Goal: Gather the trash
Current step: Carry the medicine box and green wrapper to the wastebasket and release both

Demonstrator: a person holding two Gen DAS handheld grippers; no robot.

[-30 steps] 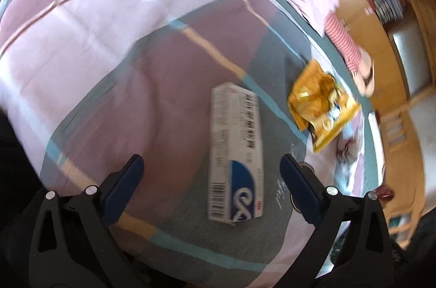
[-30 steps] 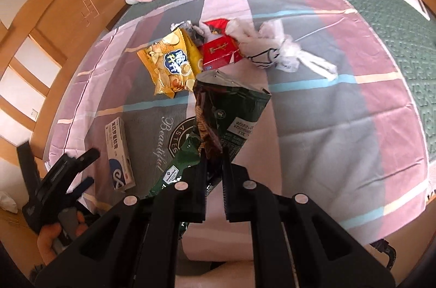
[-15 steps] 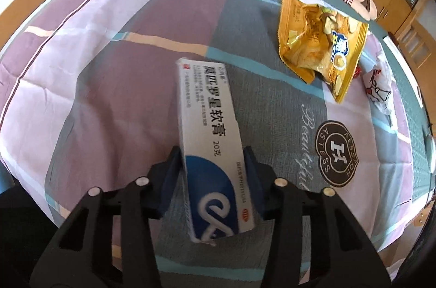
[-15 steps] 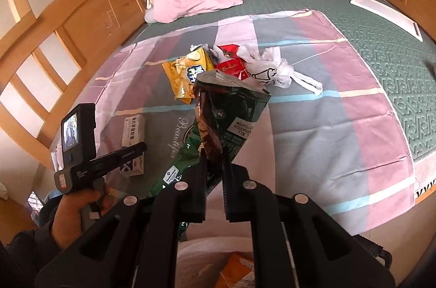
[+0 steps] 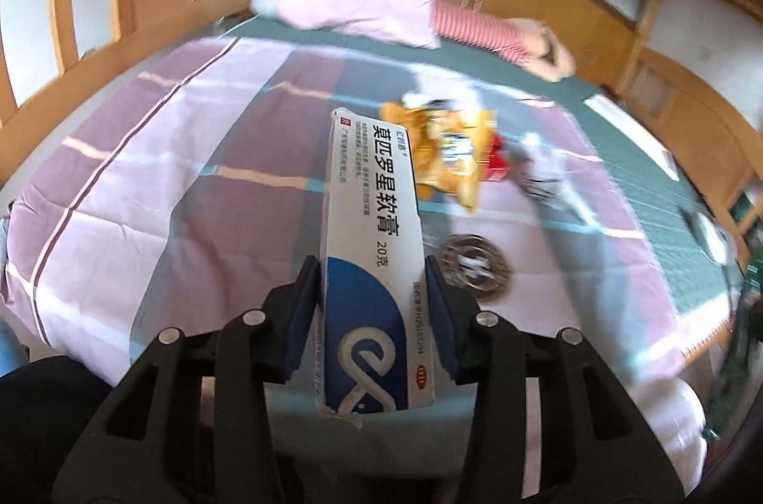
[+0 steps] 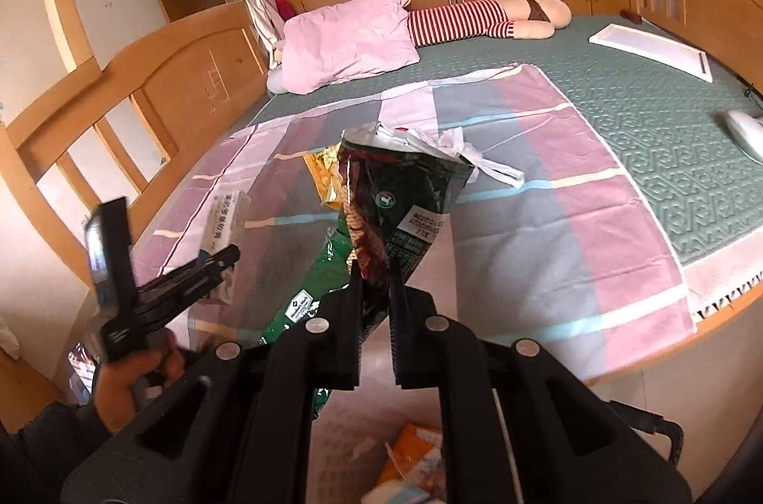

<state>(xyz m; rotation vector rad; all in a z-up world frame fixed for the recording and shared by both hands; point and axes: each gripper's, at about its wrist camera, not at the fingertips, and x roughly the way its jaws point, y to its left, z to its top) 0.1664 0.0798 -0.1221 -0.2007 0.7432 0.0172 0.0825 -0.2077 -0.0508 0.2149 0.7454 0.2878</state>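
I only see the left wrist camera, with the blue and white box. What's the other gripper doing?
Observer: The right gripper is shut on a dark green snack bag, lifted off the bed.
Operator: Where does the trash go?
Observer: Below that gripper I see a container with wrappers already inside; its shape is unclear.
Operator: Is my box really off the bed?
Observer: Yes. The right view shows the left gripper holding the box in the air.
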